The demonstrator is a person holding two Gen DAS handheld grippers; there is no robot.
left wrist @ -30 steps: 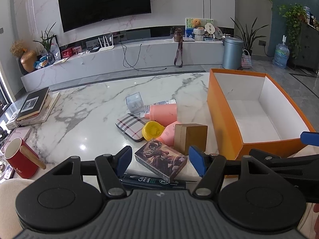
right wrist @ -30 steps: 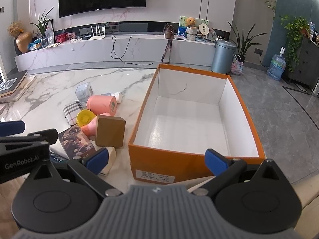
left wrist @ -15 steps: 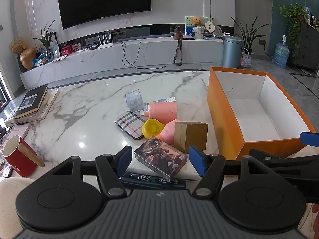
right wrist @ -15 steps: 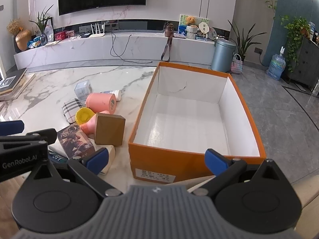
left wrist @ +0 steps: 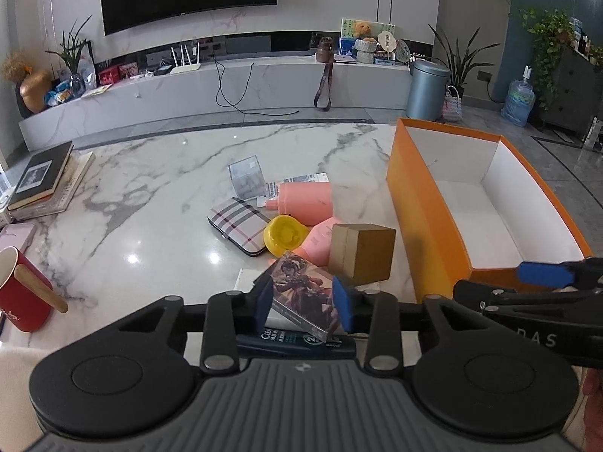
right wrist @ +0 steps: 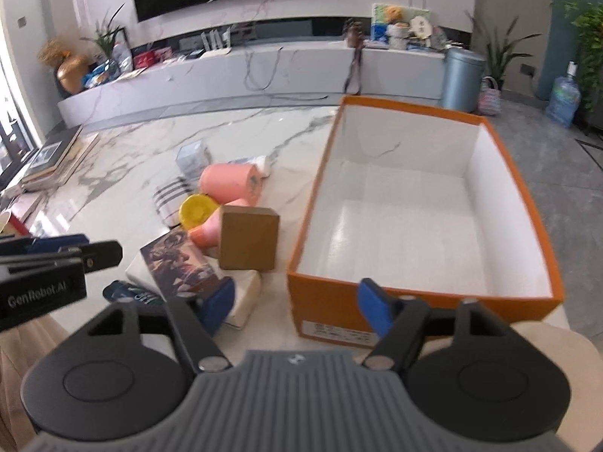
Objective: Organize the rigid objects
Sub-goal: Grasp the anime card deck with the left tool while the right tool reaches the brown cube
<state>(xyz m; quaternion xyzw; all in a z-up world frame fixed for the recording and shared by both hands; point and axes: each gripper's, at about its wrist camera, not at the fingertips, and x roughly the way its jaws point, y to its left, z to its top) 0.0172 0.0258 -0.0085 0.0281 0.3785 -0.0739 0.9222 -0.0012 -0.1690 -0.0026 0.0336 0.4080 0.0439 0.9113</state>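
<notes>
Left wrist view: my left gripper (left wrist: 303,303) has narrowed its jaws since half a second ago, and the blue pads now sit against both sides of the illustrated card box (left wrist: 301,293). I read that as the grasp closing, so the pick of the first item is under way; no lift visible yet. The card box is a flat glossy carton with printed art, resting tilted on a white box (left wrist: 248,282) and a dark green pack (left wrist: 297,341) at the near bench (left wrist: 150,188) edge. Just behind it: a matte brown cardboard cube (left wrist: 363,252), a yellow plastic cap (left wrist: 284,235), two pink smooth bottles, one lying (left wrist: 303,203), a plaid case (left wrist: 239,226), a clear plastic box (left wrist: 247,180). The orange box (left wrist: 426,226), rigid card, white inside, stands just right of the pile and holds nothing I can see.

Right wrist view: blurred, so the camera has swung left toward the pile compared with before. My right gripper (right wrist: 297,303) has jaws wide apart, holding nothing, hovering near the orange box's near wall (right wrist: 331,324). The card box (right wrist: 177,263) sits left of it, touching the cube (right wrist: 248,237).
</notes>
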